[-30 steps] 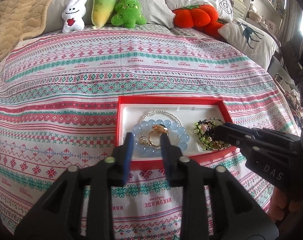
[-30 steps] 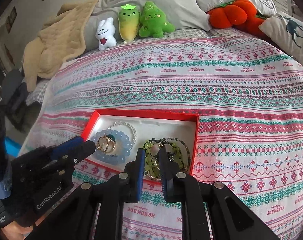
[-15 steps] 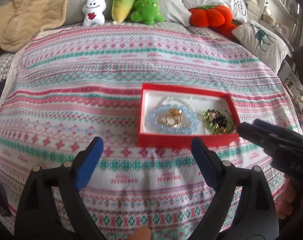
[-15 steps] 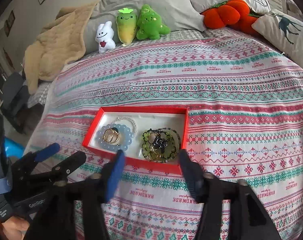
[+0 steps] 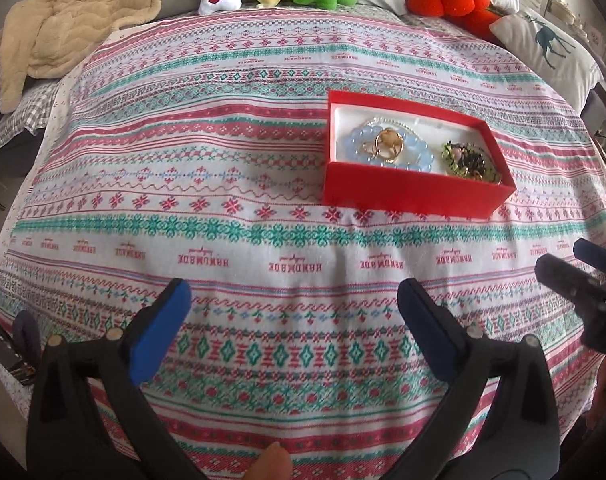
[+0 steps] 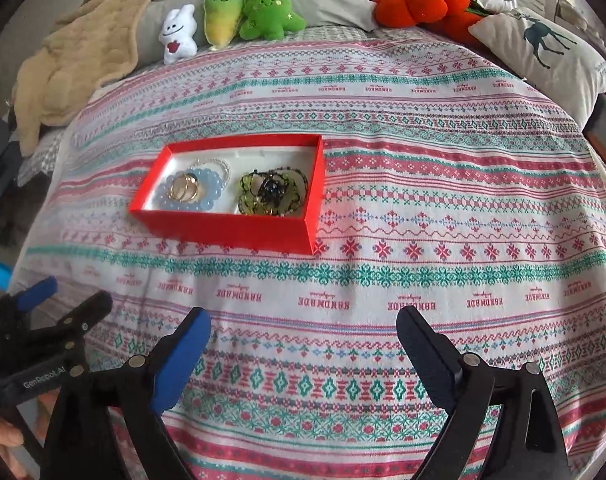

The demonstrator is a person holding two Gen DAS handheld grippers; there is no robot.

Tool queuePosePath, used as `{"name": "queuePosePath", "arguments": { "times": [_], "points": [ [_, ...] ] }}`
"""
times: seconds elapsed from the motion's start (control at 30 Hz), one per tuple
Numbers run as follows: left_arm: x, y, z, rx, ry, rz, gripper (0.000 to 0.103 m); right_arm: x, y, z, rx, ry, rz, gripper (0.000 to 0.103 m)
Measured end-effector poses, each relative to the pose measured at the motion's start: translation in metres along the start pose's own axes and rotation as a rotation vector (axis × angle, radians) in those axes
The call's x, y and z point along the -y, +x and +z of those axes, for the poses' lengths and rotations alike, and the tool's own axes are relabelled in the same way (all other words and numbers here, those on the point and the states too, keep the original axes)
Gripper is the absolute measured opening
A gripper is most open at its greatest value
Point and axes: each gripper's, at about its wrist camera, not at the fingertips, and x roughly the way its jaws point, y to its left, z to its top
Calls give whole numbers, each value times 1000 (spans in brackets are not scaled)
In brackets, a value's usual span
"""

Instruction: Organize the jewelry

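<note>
Jewelry box (image 5: 413, 194), red, on patterned bedspread (image 5: 223, 160), ahead of both claws, well apart. Left claw (image 5: 293, 320) and right claw (image 6: 303, 344) both opening wide, nothing between. Blue bead bracelet (image 6: 207, 200), gold rings (image 6: 185, 191) inside.

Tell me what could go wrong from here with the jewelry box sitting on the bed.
1. The red box sits open on a soft bedspread; leaning on the bed could tip it and spill the jewelry.
2. The gold rings lie loose on the blue bead bracelet and could roll off.
3. The green and black beads look heaped together and may tangle.
</note>
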Motion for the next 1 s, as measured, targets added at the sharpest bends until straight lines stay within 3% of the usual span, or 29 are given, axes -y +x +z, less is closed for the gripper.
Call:
{"name": "queuePosePath", "arguments": {
  "times": [1.0],
  "points": [
    [6, 4, -5, -16, 14, 7, 102, -11, 8, -1, -26, -15, -2, 95]
  ]
}}
